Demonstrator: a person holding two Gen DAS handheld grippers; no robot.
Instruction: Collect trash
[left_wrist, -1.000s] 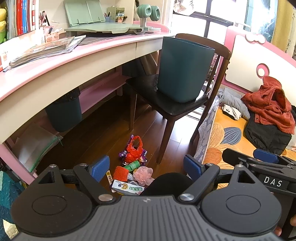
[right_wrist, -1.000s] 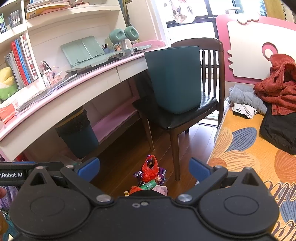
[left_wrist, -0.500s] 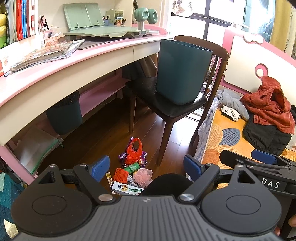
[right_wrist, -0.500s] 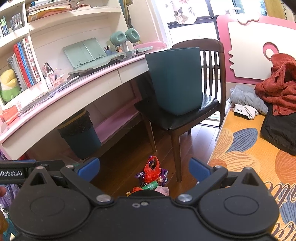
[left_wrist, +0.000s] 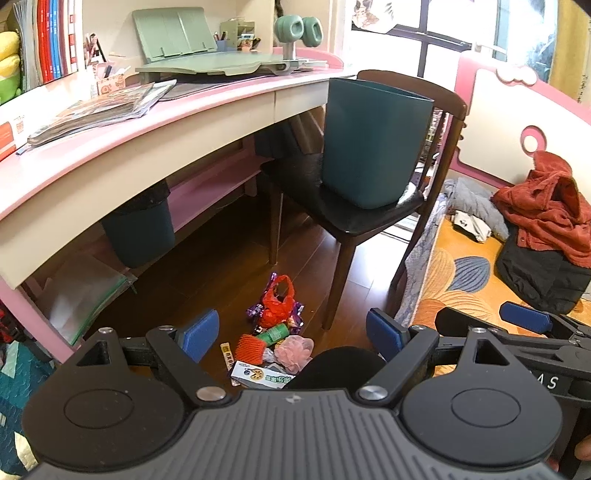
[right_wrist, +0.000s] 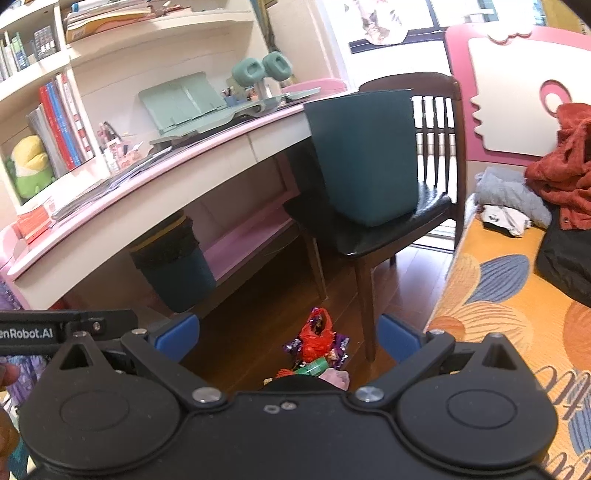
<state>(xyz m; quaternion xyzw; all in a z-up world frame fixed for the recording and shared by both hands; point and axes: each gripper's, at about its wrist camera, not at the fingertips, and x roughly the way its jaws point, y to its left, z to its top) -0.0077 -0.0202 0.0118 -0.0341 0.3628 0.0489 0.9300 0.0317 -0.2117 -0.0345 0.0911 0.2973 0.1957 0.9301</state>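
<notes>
Down on the wooden floor (left_wrist: 207, 266), just beside the front leg of the chair (left_wrist: 343, 221), sits a small pile of trash. You can see a red plastic bag (left_wrist: 277, 301) at the back of the pile, with purple wrappers (left_wrist: 255, 312) around it. In front of the bag lie a green bottle (left_wrist: 275, 333), an orange net (left_wrist: 251, 345), a pink puff (left_wrist: 293, 349) and a white box (left_wrist: 260, 376) with green print. Your left gripper (left_wrist: 291, 334) hangs above the pile with its two blue fingers spread wide apart, and it holds nothing. Your right gripper (right_wrist: 288, 338) is spread wide too, and it also holds nothing. From the right wrist view you see the red plastic bag (right_wrist: 316, 332) and the green bottle (right_wrist: 312, 367) low between its fingers, and the rest of the pile is partly hidden behind the gripper body. A big teal bin (left_wrist: 373, 144) stands upright on the black seat of the chair. Another dark bin (left_wrist: 138, 225) with a black bag in it sits under the pink desk (left_wrist: 92, 158). On your right, red clothes (left_wrist: 550, 206) lie on the orange bed cover (left_wrist: 443, 273).
</notes>
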